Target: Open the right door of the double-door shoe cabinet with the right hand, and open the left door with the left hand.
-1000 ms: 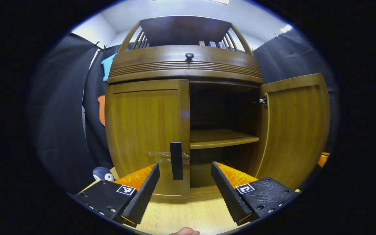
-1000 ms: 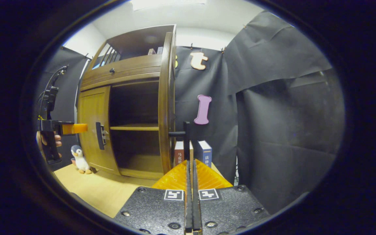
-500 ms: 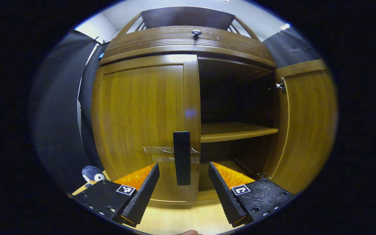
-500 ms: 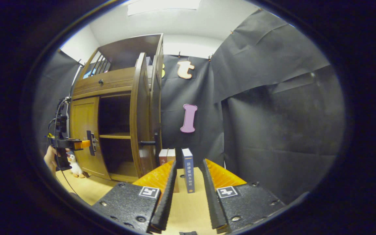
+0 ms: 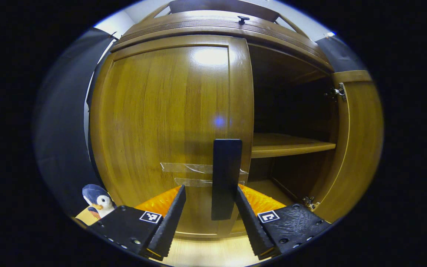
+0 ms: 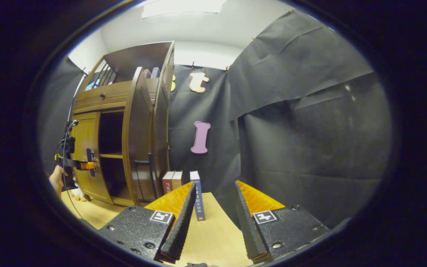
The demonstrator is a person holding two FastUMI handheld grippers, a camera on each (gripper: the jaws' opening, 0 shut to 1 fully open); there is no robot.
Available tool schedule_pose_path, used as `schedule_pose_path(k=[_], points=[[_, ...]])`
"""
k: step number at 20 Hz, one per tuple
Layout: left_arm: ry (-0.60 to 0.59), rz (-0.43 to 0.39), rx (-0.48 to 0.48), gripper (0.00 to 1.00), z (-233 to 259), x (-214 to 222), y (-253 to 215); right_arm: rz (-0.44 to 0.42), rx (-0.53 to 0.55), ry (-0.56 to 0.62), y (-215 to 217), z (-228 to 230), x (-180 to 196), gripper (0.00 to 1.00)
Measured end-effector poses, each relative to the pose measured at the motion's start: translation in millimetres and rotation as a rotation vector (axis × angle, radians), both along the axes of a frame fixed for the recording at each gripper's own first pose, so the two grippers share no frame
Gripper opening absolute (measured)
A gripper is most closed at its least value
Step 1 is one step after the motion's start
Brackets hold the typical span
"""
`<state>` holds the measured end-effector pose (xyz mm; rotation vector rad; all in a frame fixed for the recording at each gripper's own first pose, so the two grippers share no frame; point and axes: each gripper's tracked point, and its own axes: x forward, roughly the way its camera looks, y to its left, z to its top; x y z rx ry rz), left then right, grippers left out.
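The wooden shoe cabinet's left door [image 5: 169, 118] is closed, with a black bar handle [image 5: 226, 178] taped on near its right edge. My left gripper [image 5: 209, 215] is open, and the handle's lower end stands between its fingertips without contact. The right door [image 5: 358, 144] is swung wide open, showing a dark inside with one shelf [image 5: 287, 144]. In the right gripper view my right gripper [image 6: 211, 218] is open and holds nothing, away from the right door [image 6: 135, 137] and its black handle [image 6: 149, 174]. There the left gripper [image 6: 82, 165] reaches the left door, held by a hand [image 6: 56, 180].
A penguin toy [image 5: 98, 202] sits at the cabinet's lower left on the light wood floor [image 5: 206, 252]. Three books [image 6: 184, 185] stand against the black cloth wall right of the cabinet. The cabinet has a drawer with a dark knob [image 5: 242, 18] above the doors.
My left gripper has come closer to the left door, so its handle now sits between the fingers. My right gripper let go of the right door's handle, opened and drew away to the right.
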<state>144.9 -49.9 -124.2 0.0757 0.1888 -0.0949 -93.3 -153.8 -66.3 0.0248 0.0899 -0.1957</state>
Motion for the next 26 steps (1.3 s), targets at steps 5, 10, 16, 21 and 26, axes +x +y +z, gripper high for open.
schedule_pose_path(k=[5,10,16,21,26], points=[[-0.054,-0.018,0.041,0.7,11.4,4.8,-10.5,0.004,0.003,0.024,2.7,-12.2,9.9,0.65],[-0.033,-0.032,0.035,0.42,9.0,14.2,-16.4,0.001,-0.004,0.053,4.8,-21.8,15.2,0.65],[-0.037,-0.052,0.036,0.24,8.0,15.8,-20.3,-0.012,-0.008,0.063,5.5,-20.8,8.0,0.67],[-0.007,-0.046,0.038,0.23,9.6,7.7,-19.6,-0.007,-0.026,0.058,11.6,-15.7,-2.0,0.67],[0.009,-0.06,0.062,0.24,12.0,-14.4,-15.3,-0.014,-0.008,0.069,14.3,-20.8,-7.0,0.67]])
